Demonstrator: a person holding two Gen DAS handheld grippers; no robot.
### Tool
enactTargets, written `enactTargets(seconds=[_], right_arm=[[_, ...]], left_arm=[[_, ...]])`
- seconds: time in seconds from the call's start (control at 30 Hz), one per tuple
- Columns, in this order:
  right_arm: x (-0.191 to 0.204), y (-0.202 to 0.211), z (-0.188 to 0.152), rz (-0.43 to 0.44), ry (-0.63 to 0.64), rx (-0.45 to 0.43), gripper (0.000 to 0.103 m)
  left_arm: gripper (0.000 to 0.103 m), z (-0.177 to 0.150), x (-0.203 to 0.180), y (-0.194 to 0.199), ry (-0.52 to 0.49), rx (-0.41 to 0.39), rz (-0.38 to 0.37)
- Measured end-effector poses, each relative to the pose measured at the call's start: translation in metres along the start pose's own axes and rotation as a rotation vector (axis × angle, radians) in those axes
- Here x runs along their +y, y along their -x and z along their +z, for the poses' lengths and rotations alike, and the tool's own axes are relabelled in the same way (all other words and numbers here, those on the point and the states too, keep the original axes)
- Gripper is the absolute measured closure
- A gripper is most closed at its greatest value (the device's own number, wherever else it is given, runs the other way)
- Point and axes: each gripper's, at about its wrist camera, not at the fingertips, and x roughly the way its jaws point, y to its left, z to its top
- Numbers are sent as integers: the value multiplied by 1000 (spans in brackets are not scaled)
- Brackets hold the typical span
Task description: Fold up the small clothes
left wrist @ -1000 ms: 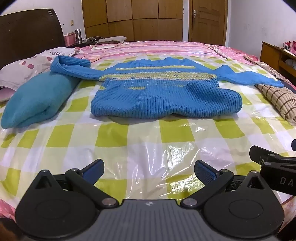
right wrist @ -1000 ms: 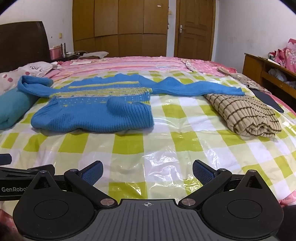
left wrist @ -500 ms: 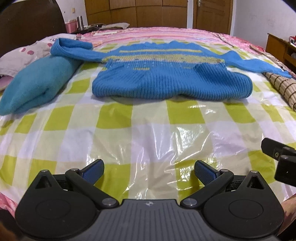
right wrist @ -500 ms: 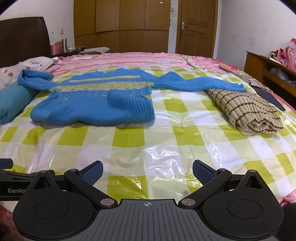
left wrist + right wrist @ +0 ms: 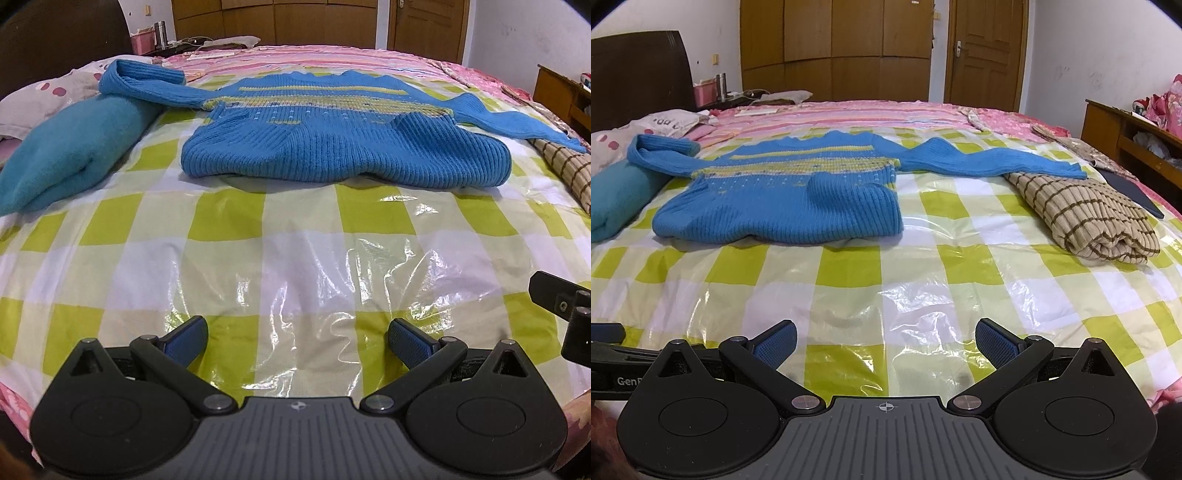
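Observation:
A blue knitted sweater (image 5: 343, 147) (image 5: 783, 206) with yellow stripes lies on the green-and-white checked plastic sheet (image 5: 295, 240) (image 5: 886, 280), hem folded up towards me and both sleeves spread sideways. Its left sleeve rests on a folded teal garment (image 5: 70, 151) (image 5: 613, 192); its right sleeve reaches a rolled beige checked garment (image 5: 1086, 214) (image 5: 565, 166). My left gripper (image 5: 297, 338) is open over the sheet's near part, well short of the sweater. My right gripper (image 5: 885, 338) is open too, nothing between its fingers.
The bed has a pink striped cover (image 5: 849, 114) behind the sheet and pillows (image 5: 55, 92) at the left by a dark headboard (image 5: 639, 77). A wooden cabinet (image 5: 1130, 136) stands at the right. A flat dark object (image 5: 1130, 192) lies beyond the beige roll.
Both grippers have risen and tilted a little, so the sweater sits lower in the left view and the room's far wall shows more in the right view. Nothing on the bed moved.

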Motion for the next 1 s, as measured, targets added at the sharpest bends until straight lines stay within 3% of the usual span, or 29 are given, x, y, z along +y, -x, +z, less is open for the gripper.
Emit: enactTargets(seconds=[0.47,1.0], right_arm=[[0,0,0,9,-3,1,0],[0,1,-1,22,9,-8,2]], left_arm=[[0,-1,1,5,21,-6,-8],[0,1,-5,18,-17,-83,15]])
